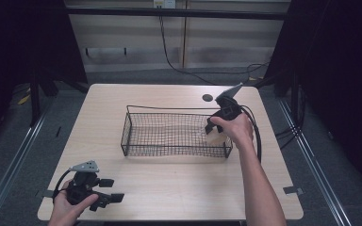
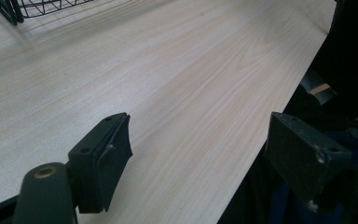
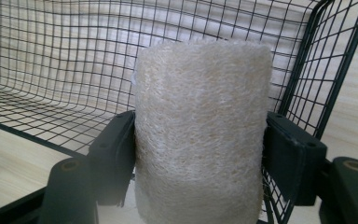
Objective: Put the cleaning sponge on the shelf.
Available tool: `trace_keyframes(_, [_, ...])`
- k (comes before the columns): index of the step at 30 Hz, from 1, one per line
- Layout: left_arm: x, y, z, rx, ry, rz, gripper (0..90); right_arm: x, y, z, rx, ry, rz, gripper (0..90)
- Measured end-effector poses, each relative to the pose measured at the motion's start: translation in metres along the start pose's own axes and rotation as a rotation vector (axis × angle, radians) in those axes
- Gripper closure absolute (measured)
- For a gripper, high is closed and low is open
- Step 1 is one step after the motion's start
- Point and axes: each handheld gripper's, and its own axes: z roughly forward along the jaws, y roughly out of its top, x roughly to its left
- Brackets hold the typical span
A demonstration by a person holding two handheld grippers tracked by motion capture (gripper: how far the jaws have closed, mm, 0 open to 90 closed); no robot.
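The right gripper (image 1: 215,126) holds a pale fibrous roll, a loofah-like sponge (image 3: 200,135), clamped between its jaws, the pads pressing on both sides of it. In the high view the gripper tips down over the 3 o'clock end of the black wire basket (image 1: 174,134), and in the right gripper view the roll stands against the basket's mesh floor and end wall, so it appears to be inside or just over the rim at that end; whether it already rests on the mesh cannot be told. By this reading the carrying is nearly finished, and what is left is to set the roll down, open the jaws and lift the hand out. The left gripper (image 1: 107,188) rests in the person's hand at about 7 o'clock on the worktop (image 1: 179,188), well apart from the basket, its jaws wide with nothing between them. The basket otherwise looks empty. The end wall and corner wires stand close beside the right gripper's jaws and could catch them on the way out; a dark round hole (image 1: 207,98) lies in the worktop beyond the basket, at about 1 o'clock.
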Motion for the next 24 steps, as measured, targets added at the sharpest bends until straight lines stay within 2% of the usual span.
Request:
trace_keyframes(12, [-0.001, 0.0, 0.001, 0.001, 0.004, 0.004, 22.0, -0.009, -0.004, 0.016, -0.006, 0.005, 0.033, 31.1])
trace_keyframes(20, [0.0, 0.0, 0.001, 0.004, 0.005, 0.005, 22.3, -0.013, -0.007, 0.023, 0.001, -0.021, 0.07, 31.1])
trace_keyframes(24, [-0.001, 0.0, 0.001, 0.005, 0.004, 0.005, 22.3, -0.013, -0.008, 0.028, 0.009, -0.029, 0.067, 31.1])
